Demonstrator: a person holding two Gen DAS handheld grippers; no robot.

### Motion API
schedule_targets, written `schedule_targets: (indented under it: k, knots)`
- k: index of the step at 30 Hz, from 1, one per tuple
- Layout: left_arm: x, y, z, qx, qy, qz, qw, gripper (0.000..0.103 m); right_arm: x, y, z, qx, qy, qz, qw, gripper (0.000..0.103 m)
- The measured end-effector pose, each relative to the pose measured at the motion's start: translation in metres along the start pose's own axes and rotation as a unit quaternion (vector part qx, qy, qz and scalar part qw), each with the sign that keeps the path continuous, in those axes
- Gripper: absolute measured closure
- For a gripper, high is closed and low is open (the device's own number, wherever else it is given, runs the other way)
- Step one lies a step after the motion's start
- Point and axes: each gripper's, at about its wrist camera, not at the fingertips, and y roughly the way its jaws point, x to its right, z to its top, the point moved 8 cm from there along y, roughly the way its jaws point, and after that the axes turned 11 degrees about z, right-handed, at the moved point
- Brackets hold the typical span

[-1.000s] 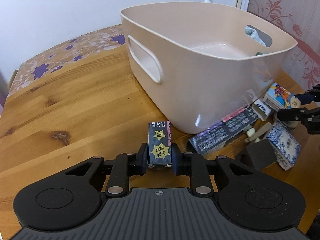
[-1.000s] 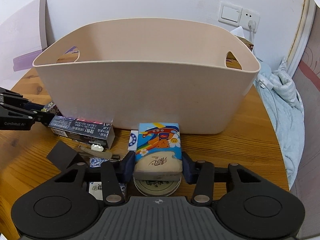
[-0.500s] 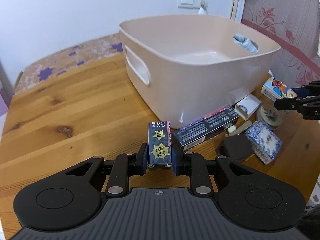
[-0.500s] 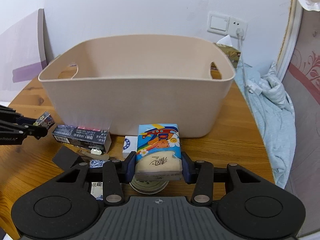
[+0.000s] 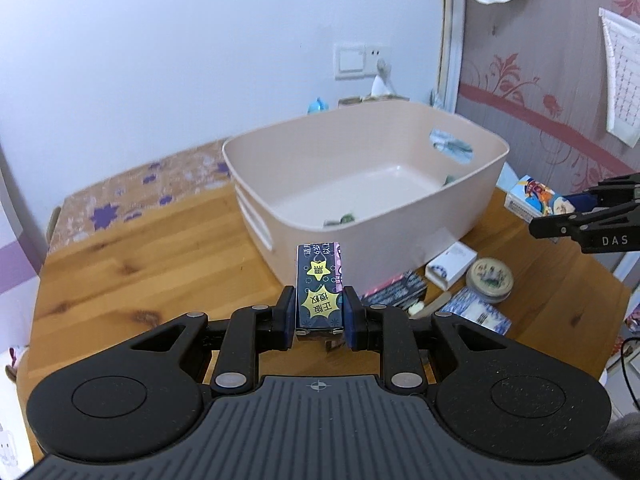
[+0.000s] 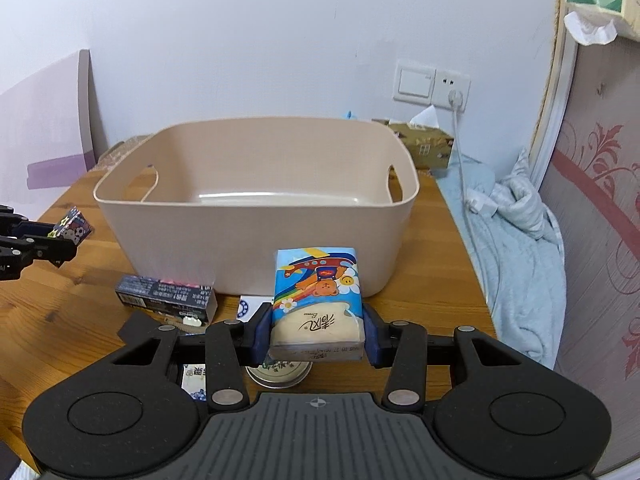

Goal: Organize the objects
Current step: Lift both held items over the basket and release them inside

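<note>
My left tool (image 5: 318, 312) grips a small dark blue cardboard box with yellow star labels (image 5: 319, 286), held clear above the wooden worktop (image 5: 132, 264) just short of the near wall of the pale beige plastic tub with cut-out handles (image 5: 460, 216). My right tool (image 6: 316, 330) is clamped on a soft tissue pack printed with a cartoon bear and aeroplane (image 6: 318, 300), likewise raised in front of the same tub's near wall (image 6: 256, 240). Both loads look ready to go in. I judge the clean way is to carry each past the rim before lowering, release low over the bare floor of the tub, and keep the two tools apart. Below my right tool wait a long black carton (image 6: 166, 298) and a round tin (image 6: 279, 372), untouched.
</note>
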Motion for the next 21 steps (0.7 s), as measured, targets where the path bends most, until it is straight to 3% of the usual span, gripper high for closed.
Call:
schedule_targets:
  k: [9,21]
  knots:
    - [0.005,-0.015,0.031,0.037,-0.013,-0.005,0.9992,0.079,0.001,-0.020,0.016,0.035,-0.002,-0.002,0.999,0.060]
    - [0.016,-0.003,0.075,0.069,-0.011,0.009,0.9976,0.079,0.011,-0.020,0.048,0.063,0.003,0.000,0.998,0.060]
